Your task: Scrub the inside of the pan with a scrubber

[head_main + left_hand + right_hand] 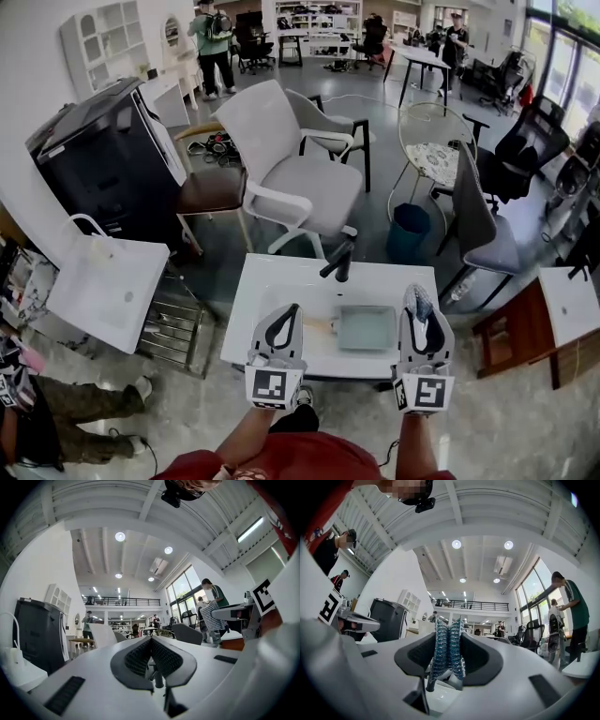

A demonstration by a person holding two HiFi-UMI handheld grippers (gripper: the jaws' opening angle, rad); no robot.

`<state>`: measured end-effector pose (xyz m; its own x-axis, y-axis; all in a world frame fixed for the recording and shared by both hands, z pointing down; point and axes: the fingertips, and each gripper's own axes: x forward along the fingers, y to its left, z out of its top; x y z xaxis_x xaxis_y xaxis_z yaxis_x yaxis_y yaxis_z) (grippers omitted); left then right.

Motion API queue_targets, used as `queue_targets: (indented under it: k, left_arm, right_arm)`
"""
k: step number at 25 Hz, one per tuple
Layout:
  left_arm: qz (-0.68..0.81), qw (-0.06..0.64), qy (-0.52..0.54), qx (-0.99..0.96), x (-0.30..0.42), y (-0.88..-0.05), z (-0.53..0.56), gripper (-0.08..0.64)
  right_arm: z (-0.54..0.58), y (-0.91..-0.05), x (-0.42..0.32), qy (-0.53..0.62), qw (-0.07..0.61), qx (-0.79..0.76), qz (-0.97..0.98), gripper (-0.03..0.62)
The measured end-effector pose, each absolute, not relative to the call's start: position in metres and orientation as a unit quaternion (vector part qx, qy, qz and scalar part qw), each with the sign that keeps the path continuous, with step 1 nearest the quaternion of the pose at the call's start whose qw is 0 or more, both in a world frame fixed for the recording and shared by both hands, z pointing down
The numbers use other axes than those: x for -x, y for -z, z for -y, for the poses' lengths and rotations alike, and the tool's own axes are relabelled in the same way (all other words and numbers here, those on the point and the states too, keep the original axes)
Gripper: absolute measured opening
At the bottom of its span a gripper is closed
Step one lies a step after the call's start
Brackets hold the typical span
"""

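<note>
The head camera looked steeply down from above the person onto the white sink stand (272, 281). The left gripper (284, 323) and right gripper (419, 305) were close below it. Each gripper camera sat right behind its own jaws and pointed up and out across the room. The right one had the blue scrubber (449, 644) very near. Both gripper cameras saw the black cabinet (37, 634) and the balcony rail (123, 602). The head camera saw that cabinet too.
</note>
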<state>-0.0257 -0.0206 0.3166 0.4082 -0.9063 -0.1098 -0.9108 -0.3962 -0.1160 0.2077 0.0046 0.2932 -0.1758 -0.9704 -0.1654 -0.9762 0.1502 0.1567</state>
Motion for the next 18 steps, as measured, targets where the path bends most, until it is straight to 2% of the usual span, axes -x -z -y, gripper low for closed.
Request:
queue_targets:
  k: [6,10,18]
  left_arm:
    - [-0.539,0.069,-0.009,0.839,0.043,-0.316,0.085,0.014]
    - [-0.534,0.088,-0.027,0.84,0.049,-0.312,0.124,0.014]
    - [-0.505,0.051,-0.006,0.862,0.05,-0.318,0.162,0.014]
  right_arm:
    - [0.055,-0.298,-0.192,-0.108,0.01,0.647,-0.755,0.175]
    - [0.085,-0.302,-0.184,-0.107,0.0,0.651,-0.751,0.176]
    - [0.12,-0.306,-0.173,-0.106,-0.001,0.67,-0.735,0.176]
